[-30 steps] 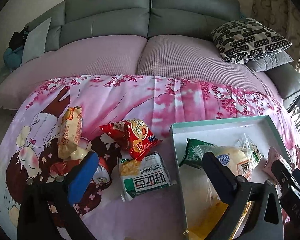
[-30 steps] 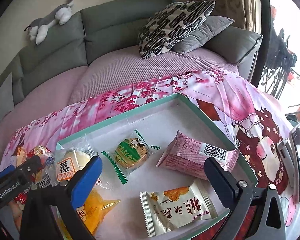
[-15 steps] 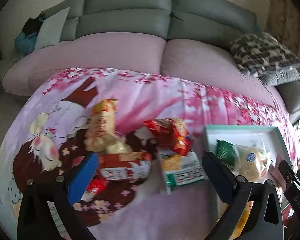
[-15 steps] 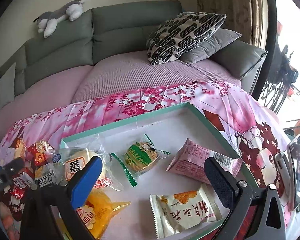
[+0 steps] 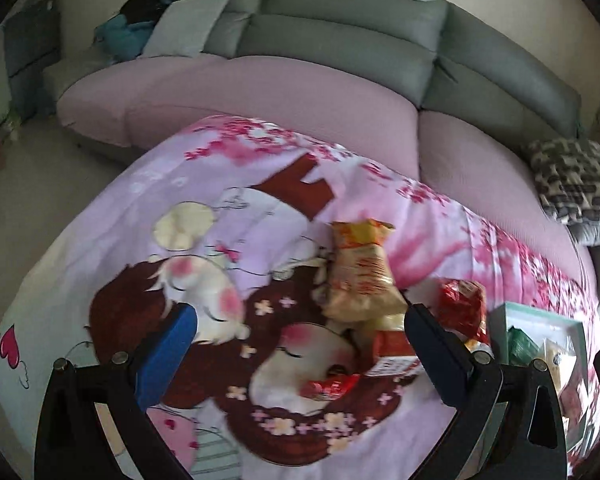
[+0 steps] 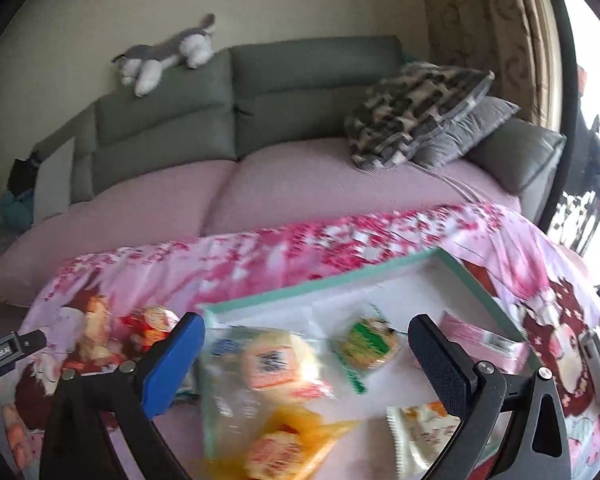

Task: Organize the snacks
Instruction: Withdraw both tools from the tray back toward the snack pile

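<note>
My left gripper hangs open and empty over the pink cartoon cloth. Loose snacks lie beside its right finger: a long yellow packet, a red bag and a small red-and-white packet. The teal-rimmed white tray sits to the right. In it lie a clear bag with a round cake, a green biscuit pack, a pink packet, an orange pack and a white packet. My right gripper is open over the tray, holding nothing.
A grey sofa with pink seat covers stands behind the cloth. A patterned cushion and a grey one rest at its right end. A plush toy lies on the backrest. The left gripper's body shows at the left edge.
My left gripper has swung left, away from the tray and over the loose snacks. My right gripper has shifted left and tilted up; the tray's snacks now sit lower in its view.
</note>
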`<state>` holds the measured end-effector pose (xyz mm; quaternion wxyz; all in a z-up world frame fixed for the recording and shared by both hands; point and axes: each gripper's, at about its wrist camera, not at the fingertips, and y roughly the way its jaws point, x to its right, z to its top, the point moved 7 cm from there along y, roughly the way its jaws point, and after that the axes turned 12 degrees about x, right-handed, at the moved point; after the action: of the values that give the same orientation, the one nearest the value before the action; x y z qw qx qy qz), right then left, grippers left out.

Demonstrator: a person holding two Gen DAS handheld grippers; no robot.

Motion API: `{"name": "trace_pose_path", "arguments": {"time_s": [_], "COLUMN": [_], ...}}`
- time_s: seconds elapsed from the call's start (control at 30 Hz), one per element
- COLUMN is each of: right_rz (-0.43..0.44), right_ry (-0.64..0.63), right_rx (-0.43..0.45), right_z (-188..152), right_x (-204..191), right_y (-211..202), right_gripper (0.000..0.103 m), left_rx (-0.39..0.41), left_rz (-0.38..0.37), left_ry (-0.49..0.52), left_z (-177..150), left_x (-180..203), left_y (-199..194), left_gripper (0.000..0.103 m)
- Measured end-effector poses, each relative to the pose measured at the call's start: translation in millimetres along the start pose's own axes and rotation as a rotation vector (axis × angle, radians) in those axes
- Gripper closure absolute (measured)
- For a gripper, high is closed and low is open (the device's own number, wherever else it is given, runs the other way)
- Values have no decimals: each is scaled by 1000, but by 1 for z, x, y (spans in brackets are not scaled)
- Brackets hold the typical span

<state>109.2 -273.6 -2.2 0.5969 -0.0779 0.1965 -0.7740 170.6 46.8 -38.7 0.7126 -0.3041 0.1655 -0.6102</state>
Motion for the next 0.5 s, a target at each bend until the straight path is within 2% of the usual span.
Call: {"name": "trace_pose_path", "arguments": {"time_s": [0.17,0.33,0.5], "right_rz": [67,155,183], "right_ry": [-44,-110,-201], "right_rx": [-10,-63,-92], "right_z": [-5,-22,-41], "right_x": [-37,-78,-102], "right_y": [2,5,8], "right_gripper": [0,0,0], "left_rx": [-7,-41,-98], "left_rz": [-7,-23,-34], "left_ry": [-26,1,-13], "left_z": [1,-9,-26], "left_x": [-16,-18,-20], "left_y": [0,3,11], "left_gripper": [0,0,0]}}
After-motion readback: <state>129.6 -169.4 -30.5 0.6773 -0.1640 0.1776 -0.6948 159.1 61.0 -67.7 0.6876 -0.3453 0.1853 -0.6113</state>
